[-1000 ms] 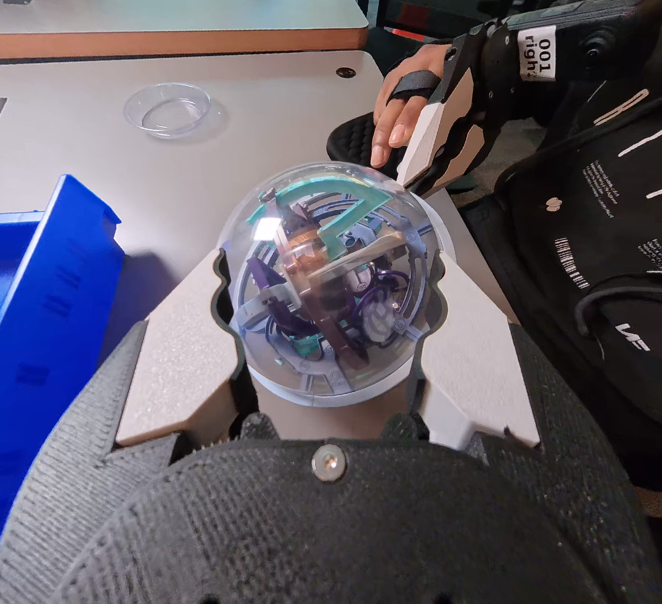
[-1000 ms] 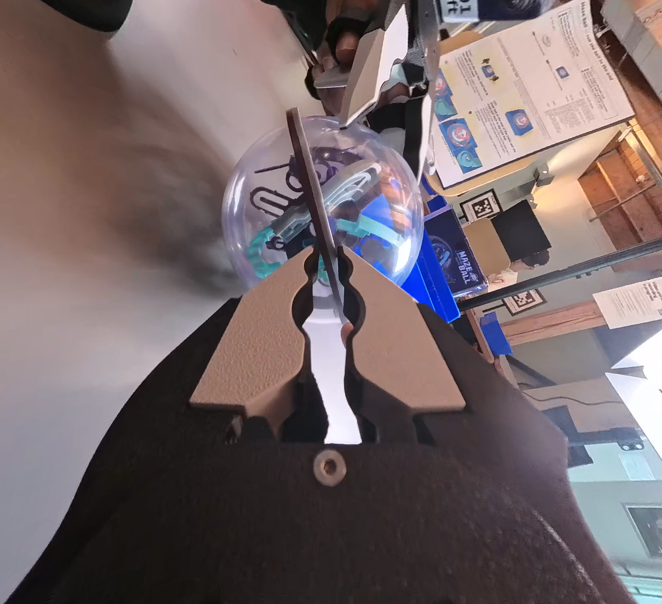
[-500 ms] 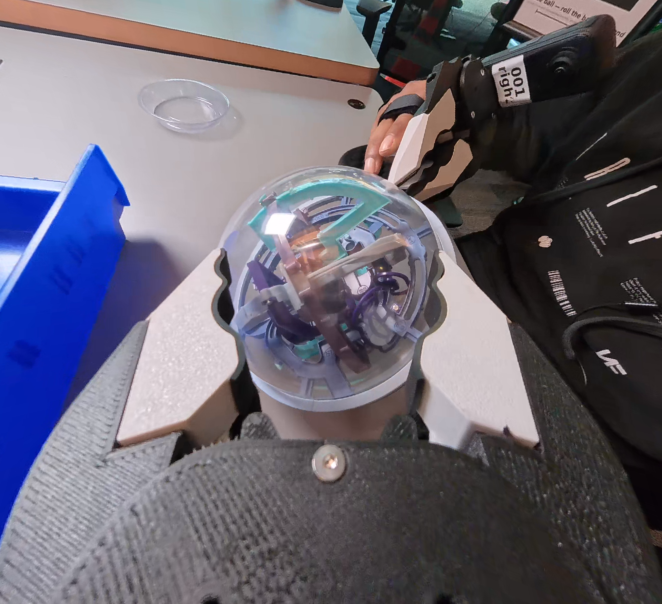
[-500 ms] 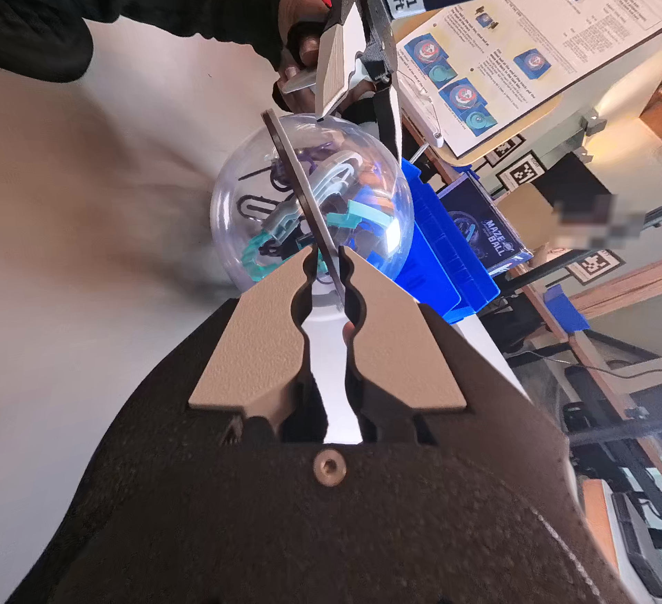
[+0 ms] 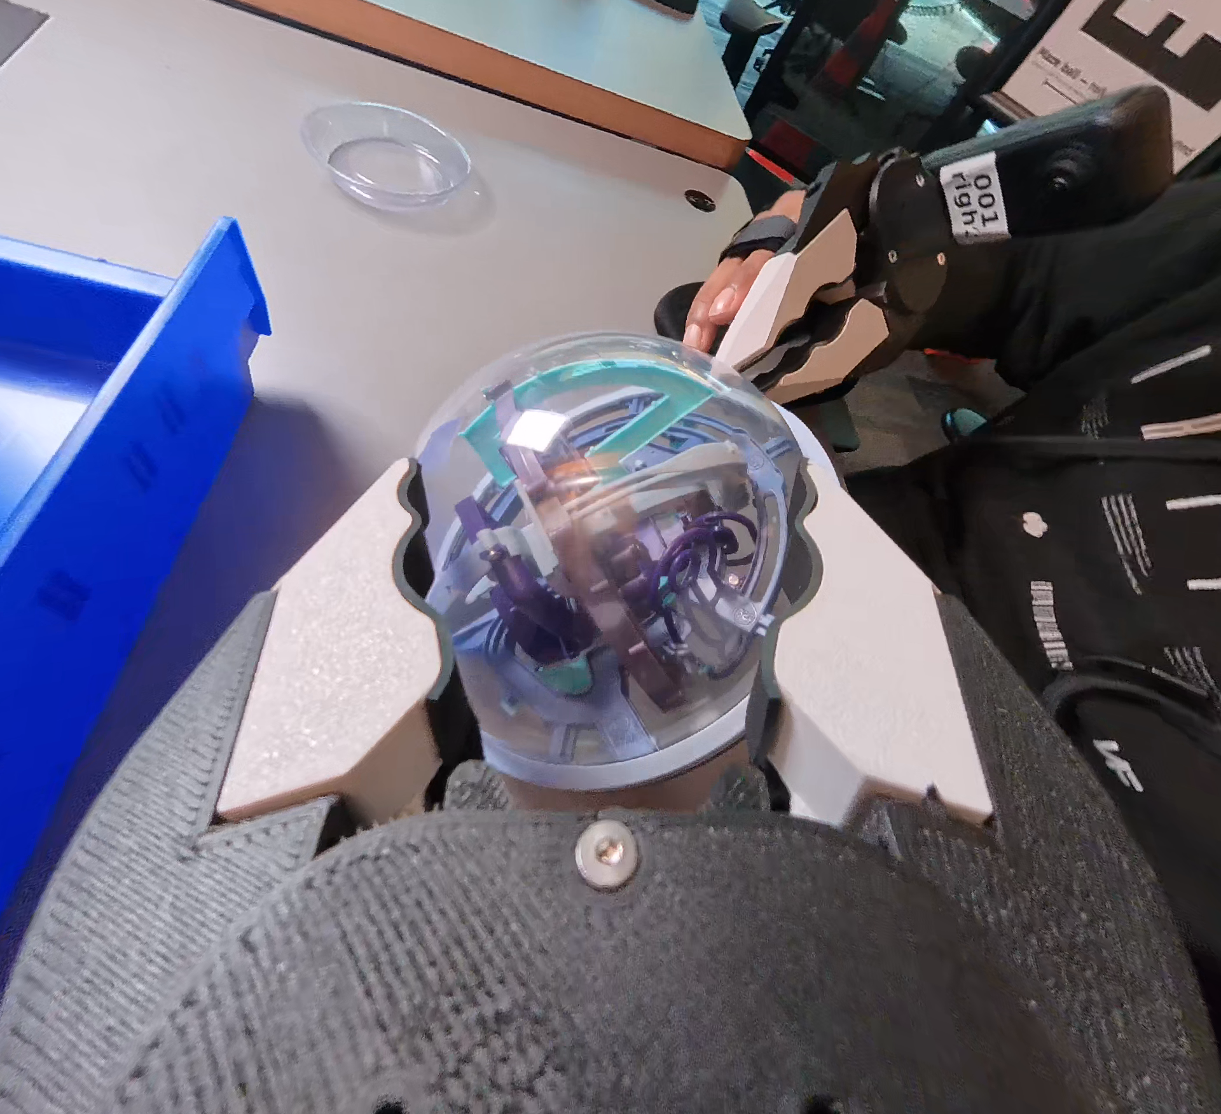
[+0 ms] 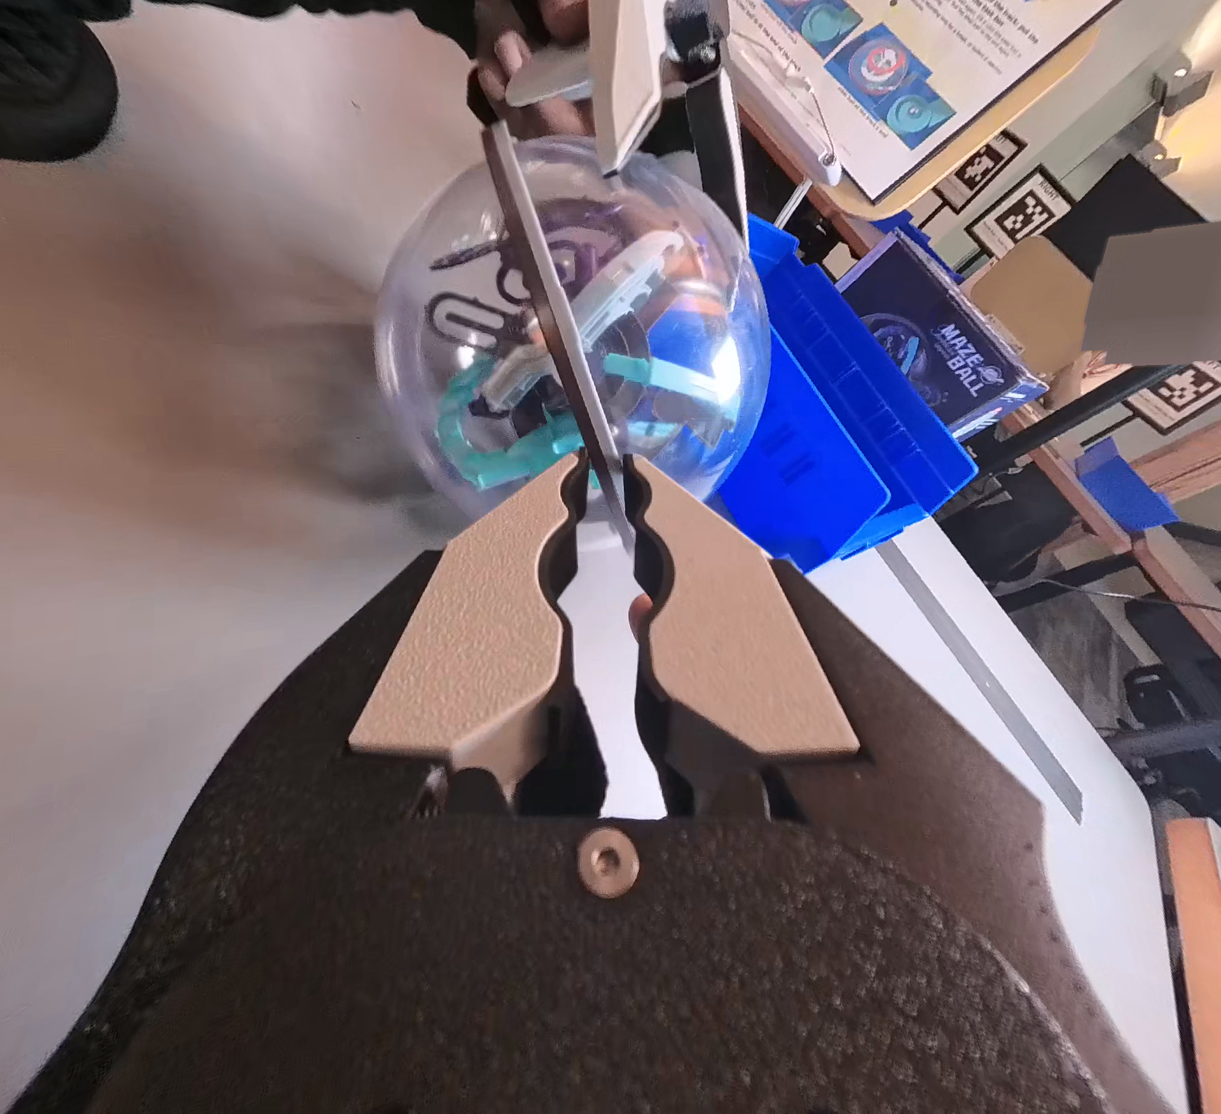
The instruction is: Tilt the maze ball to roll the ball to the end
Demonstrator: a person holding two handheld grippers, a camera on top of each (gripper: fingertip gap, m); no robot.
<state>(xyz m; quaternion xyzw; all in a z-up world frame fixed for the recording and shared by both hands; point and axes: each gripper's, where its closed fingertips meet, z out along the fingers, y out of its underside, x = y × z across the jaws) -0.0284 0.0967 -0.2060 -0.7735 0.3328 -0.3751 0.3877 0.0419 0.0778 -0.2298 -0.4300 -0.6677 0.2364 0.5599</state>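
The maze ball (image 5: 608, 554) is a clear sphere with teal, purple and brown tracks inside and a flat grey rim (image 6: 561, 342) around it. My left gripper (image 5: 608, 471) is shut on the sphere, one finger on each side, and holds it above the table. My right gripper (image 6: 604, 461) is shut on the edge of the rim; it also shows in the left wrist view (image 5: 746, 355) at the sphere's far right. The left gripper (image 6: 670, 194) shows beyond the ball (image 6: 661, 322). I cannot make out the small ball inside.
A blue bin (image 5: 99, 422) stands left of the ball on the grey table (image 5: 528, 223); it also shows in the right wrist view (image 6: 826, 422). A clear plastic dish (image 5: 386, 157) lies farther back. A person in black (image 5: 1090, 488) is at the right. A blue box (image 6: 938, 342) and an instruction sheet (image 6: 925, 25) stand behind the bin.
Both grippers have turned the ball together: the tracks inside have rotated and the rim stands steeper in the right wrist view. Both grips have stayed shut.
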